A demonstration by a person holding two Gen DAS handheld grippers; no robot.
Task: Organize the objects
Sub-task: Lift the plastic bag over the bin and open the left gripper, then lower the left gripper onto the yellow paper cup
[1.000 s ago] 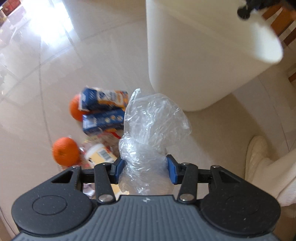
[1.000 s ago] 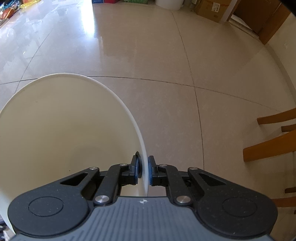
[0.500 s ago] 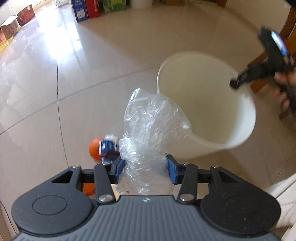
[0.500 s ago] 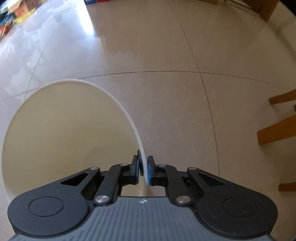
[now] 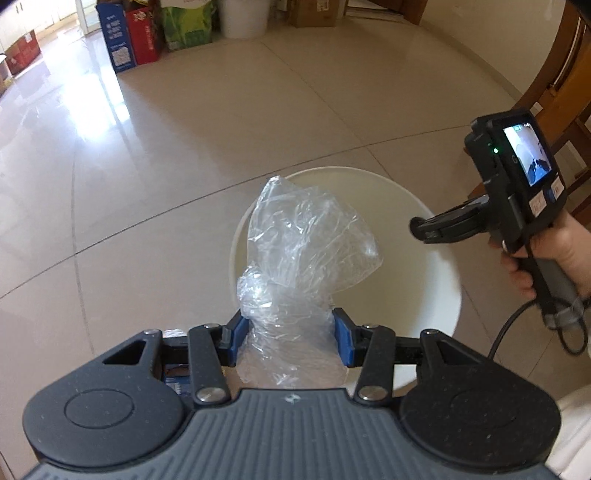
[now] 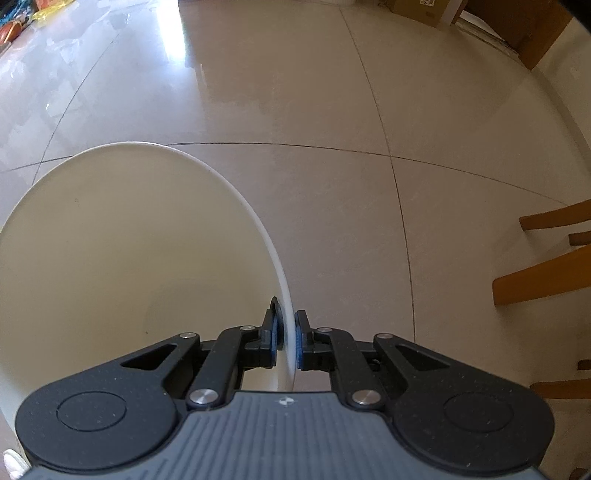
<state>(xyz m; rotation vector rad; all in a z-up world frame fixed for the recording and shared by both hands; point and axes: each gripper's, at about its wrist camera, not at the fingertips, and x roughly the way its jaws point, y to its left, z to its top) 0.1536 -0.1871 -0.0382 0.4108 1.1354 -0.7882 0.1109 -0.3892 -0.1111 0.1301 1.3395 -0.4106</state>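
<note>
Plastic bag between left gripper pads; right gripper on bucket rim.

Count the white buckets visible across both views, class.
2: a white bucket that the right gripper grips by its rim, and another bucket by the far boxes.

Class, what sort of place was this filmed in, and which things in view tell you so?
Probably a home's living or dining area: glossy tiled floor, wooden chair, cardboard boxes along the far wall.
</note>
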